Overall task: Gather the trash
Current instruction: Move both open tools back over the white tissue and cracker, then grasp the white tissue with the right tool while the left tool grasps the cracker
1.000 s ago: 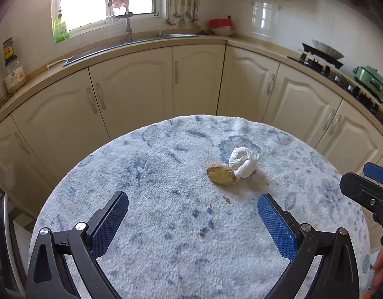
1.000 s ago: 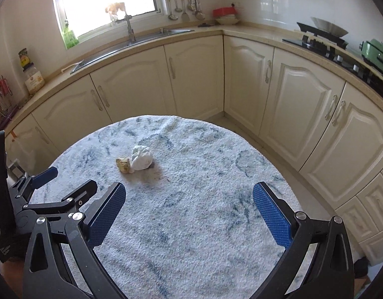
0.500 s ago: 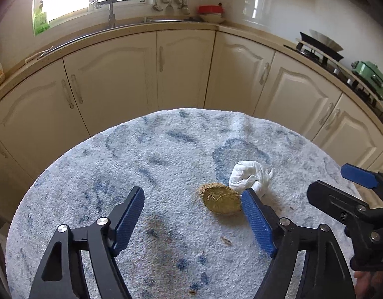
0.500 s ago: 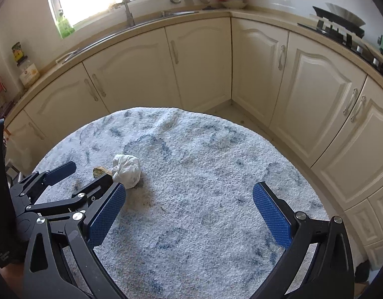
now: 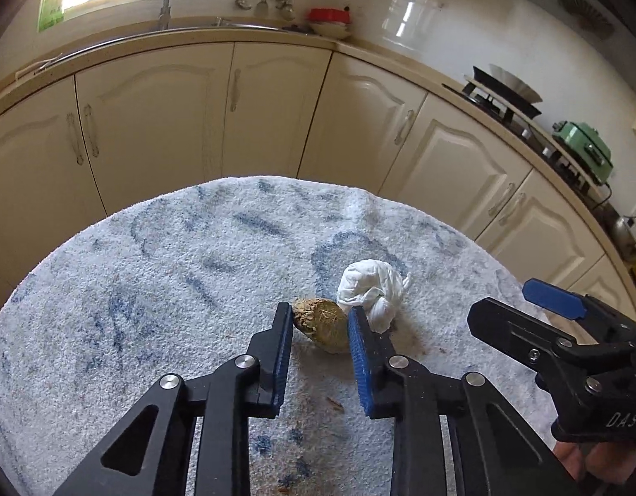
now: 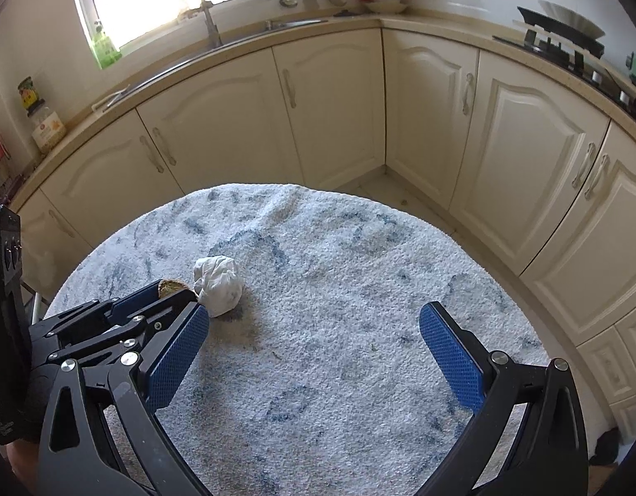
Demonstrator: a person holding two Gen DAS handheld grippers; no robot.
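Trash first: a brown, fibrous husk-like lump (image 5: 321, 324) lies on the blue-and-white mottled cloth (image 5: 173, 289) covering the round table, and my left gripper (image 5: 320, 322) has it between its blue pads. The jaws have just been closing, and both pads now look pressed to the lump's sides, so I take this as the grip being made. A crumpled white tissue ball (image 5: 371, 289) sits just beside it, touching the outside of one finger. My right gripper (image 6: 314, 351) hangs over bare cloth with its jaws spread wide and nothing between them, the tissue (image 6: 218, 285) off to its left.

I judge the first pick is in hand. Next comes a straight lift, checking that the lump rises cleanly and does not drag the tissue along. The right gripper must then move left for the tissue, and the two grippers sit close together there. Crumbs (image 5: 334, 403) remain near me. The table edge is well away from both pieces, with open cloth all round.
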